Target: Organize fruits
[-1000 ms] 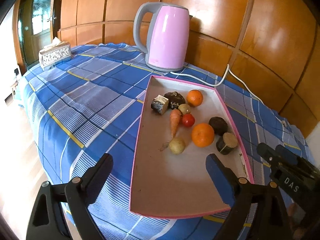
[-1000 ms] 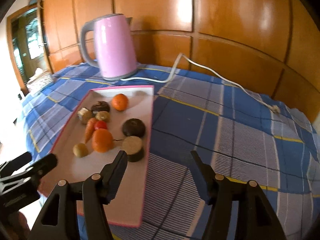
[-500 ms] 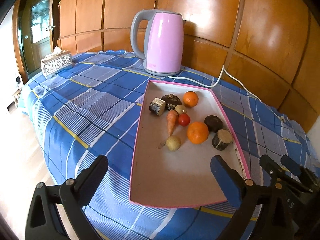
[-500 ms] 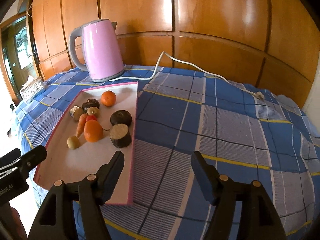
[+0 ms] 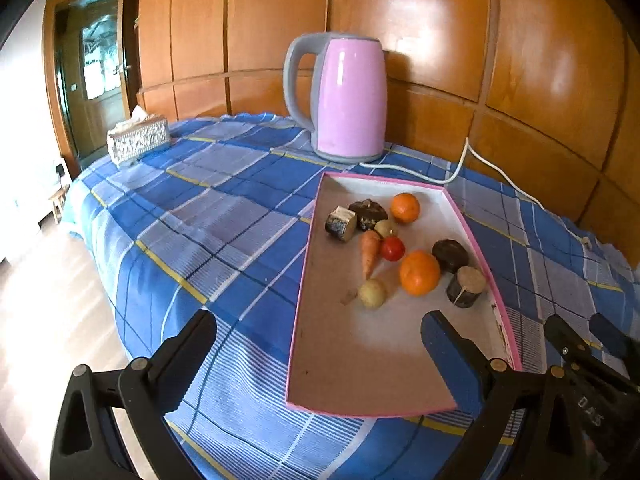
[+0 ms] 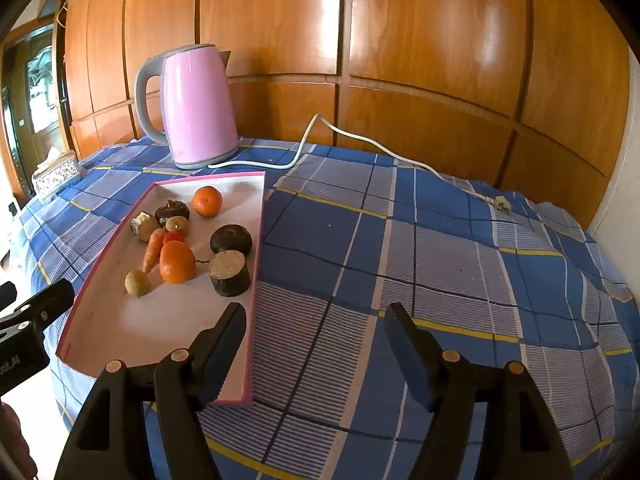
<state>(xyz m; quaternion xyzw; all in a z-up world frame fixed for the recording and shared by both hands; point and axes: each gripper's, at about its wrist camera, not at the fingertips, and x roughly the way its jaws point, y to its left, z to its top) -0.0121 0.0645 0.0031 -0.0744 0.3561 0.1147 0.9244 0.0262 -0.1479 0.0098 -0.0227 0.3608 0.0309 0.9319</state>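
Note:
A pink-rimmed tray (image 5: 360, 364) (image 6: 120, 336) lies on the blue checked tablecloth. In it are two oranges (image 5: 419, 272) (image 5: 405, 207) (image 6: 176, 262) (image 6: 207, 201), a carrot (image 5: 370, 251) (image 6: 153, 248), a red tomato (image 5: 392, 248), a pale round fruit (image 5: 372, 293) (image 6: 137, 282) and several dark brown and log-like pieces (image 5: 465, 286) (image 6: 230, 273). My left gripper (image 5: 320, 344) is open and empty, hovering before the tray's near end. My right gripper (image 6: 316, 328) is open and empty, over the tray's right near corner and the cloth.
A pink electric kettle (image 5: 346, 98) (image 6: 198, 106) stands behind the tray, its white cord (image 6: 360, 140) trailing right across the cloth. A tissue box (image 5: 138, 138) sits at the far left edge. Wooden wall panels (image 6: 400, 40) back the table.
Both grippers have drawn back and tilted up, so the tray and kettle sit farther off and more of the wall shows. Both stay open.

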